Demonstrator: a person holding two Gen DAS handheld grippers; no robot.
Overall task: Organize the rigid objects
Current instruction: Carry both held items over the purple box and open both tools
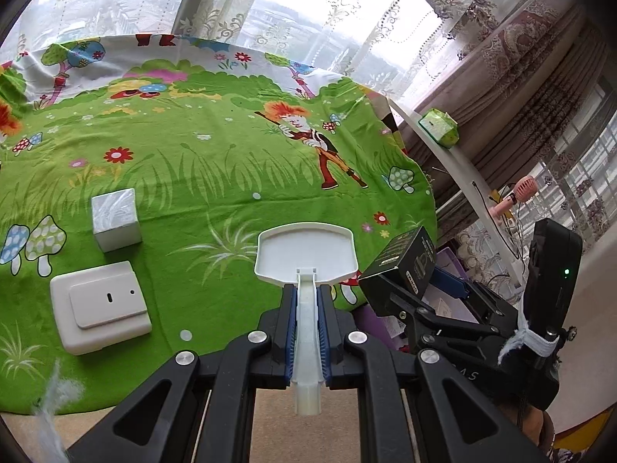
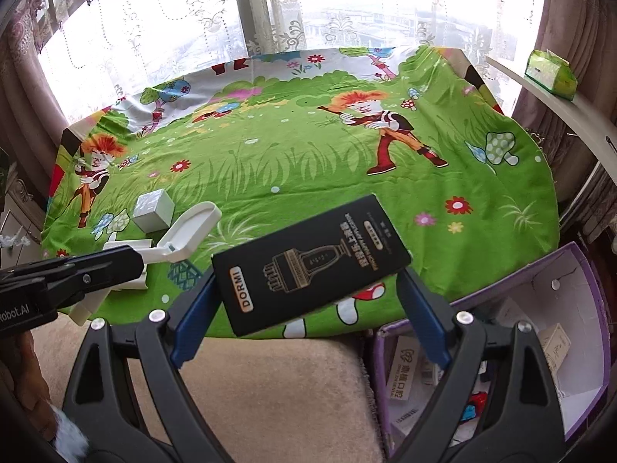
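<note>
My left gripper (image 1: 307, 301) is shut on the handle of a white plastic scoop (image 1: 304, 254), whose flat pan juts out over the near edge of the green cartoon tablecloth (image 1: 212, 154). My right gripper (image 2: 308, 308) is shut on a black DORMI box (image 2: 312, 262), tilted and held above the table's front edge. In the left wrist view the same black box (image 1: 405, 258) hangs just right of the scoop. A silver cube box (image 1: 115, 218) and a flat white device (image 1: 100, 308) lie on the cloth at the left. The right wrist view shows the left gripper (image 2: 135, 264) with the scoop (image 2: 189, 231).
An open purple box (image 2: 578, 270) with several small packages inside stands on the floor at the table's right. A green tissue pack (image 2: 551, 71) sits on a white ledge (image 2: 586, 115). A pink hand fan (image 1: 520, 189) lies beyond it. Beige carpet (image 2: 270, 386) lies below the table edge.
</note>
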